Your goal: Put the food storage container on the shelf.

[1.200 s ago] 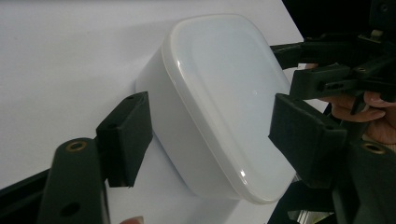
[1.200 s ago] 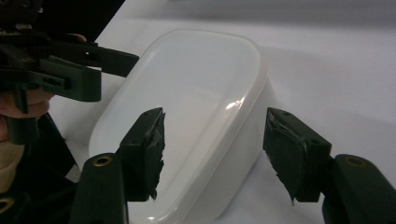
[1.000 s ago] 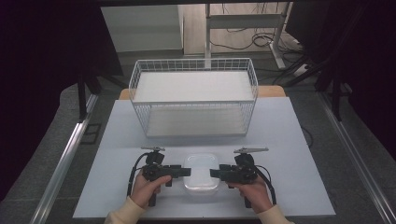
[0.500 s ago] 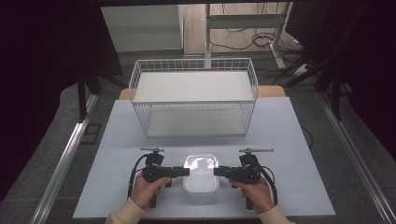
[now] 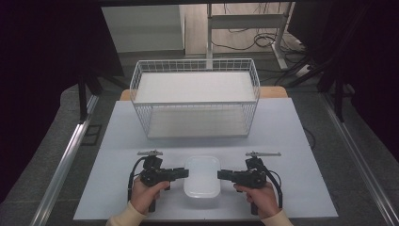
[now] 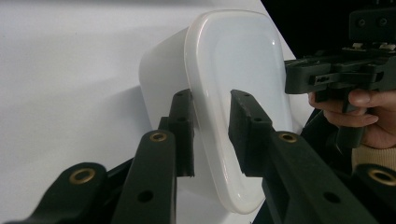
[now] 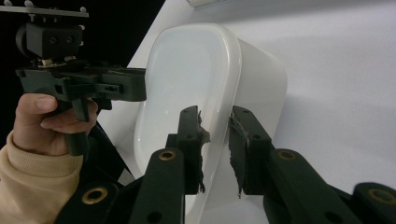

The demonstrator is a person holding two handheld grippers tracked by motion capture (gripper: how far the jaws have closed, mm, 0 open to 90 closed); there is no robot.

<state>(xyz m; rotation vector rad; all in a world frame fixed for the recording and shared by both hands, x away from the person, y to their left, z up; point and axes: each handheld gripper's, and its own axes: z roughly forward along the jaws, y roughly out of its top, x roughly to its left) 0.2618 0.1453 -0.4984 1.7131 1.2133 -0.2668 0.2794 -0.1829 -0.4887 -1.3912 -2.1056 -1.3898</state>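
Observation:
A white rectangular plastic container (image 5: 202, 176) stands on the table near the front edge, with its open top facing up. My left gripper (image 5: 186, 173) meets its left end and my right gripper (image 5: 220, 175) meets its right end. In the left gripper view the container's (image 6: 233, 60) rim runs between the jaws of my left gripper (image 6: 212, 116), one jaw outside the wall and one inside. The right gripper view shows the same: my right gripper (image 7: 215, 126) is shut on the container's (image 7: 187, 70) rim. Each view also catches the opposite gripper (image 6: 299, 77) (image 7: 135, 86) held in a hand.
A large white wire basket (image 5: 195, 102) stands at the back of the white table (image 5: 282, 136), a short way beyond the container. Metal rails run along both sides of the table, and cables lie on the floor behind it.
Both grippers have rolled level and settled onto the container's two ends. The container has stayed in about the same place.

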